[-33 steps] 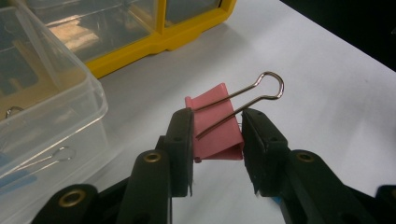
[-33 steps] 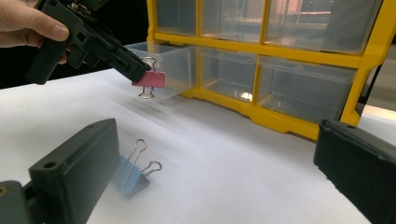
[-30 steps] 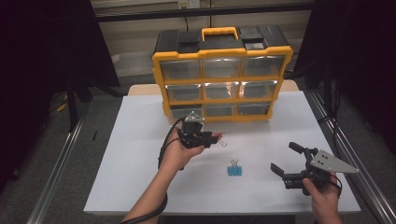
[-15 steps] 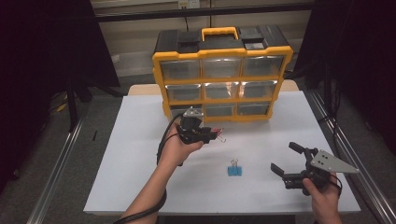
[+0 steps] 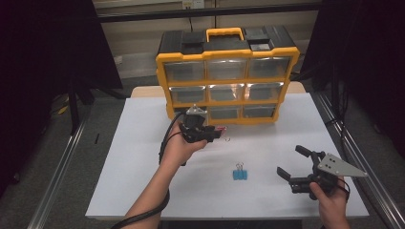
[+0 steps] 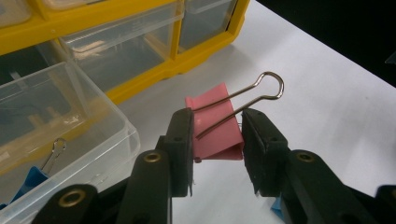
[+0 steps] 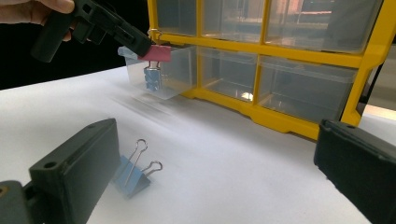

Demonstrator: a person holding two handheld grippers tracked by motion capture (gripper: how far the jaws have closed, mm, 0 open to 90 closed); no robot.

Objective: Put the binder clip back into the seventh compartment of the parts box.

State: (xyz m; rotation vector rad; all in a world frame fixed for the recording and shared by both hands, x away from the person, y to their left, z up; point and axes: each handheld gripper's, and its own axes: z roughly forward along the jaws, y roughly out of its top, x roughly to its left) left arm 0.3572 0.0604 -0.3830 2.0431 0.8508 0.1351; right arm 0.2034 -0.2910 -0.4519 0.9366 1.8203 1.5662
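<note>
My left gripper point(image 5: 216, 133) point(image 6: 217, 140) is shut on a pink binder clip point(image 6: 212, 123) point(image 5: 221, 129), whose wire handle sticks out past the jaws. It hangs just in front of a clear drawer point(image 6: 70, 107) point(image 7: 175, 70) pulled out of the bottom row of the yellow organizer point(image 5: 228, 71). A blue clip point(image 7: 152, 77) point(image 6: 30, 179) lies inside that drawer. Another blue binder clip point(image 5: 239, 174) point(image 7: 133, 175) sits on the white table. My right gripper point(image 5: 292, 162) point(image 7: 210, 182) stands open to the right of it, with nothing between its jaws.
The organizer point(image 7: 280, 56) stands at the back of the white table top point(image 5: 143, 167), with its other clear drawers pushed in. A black cable point(image 5: 165, 143) trails from the left gripper along the forearm. Metal rails point(image 5: 57, 181) run beside the table.
The left gripper, with the pink clip in it, has edged a little up and towards the organizer. The right gripper has kept still.
</note>
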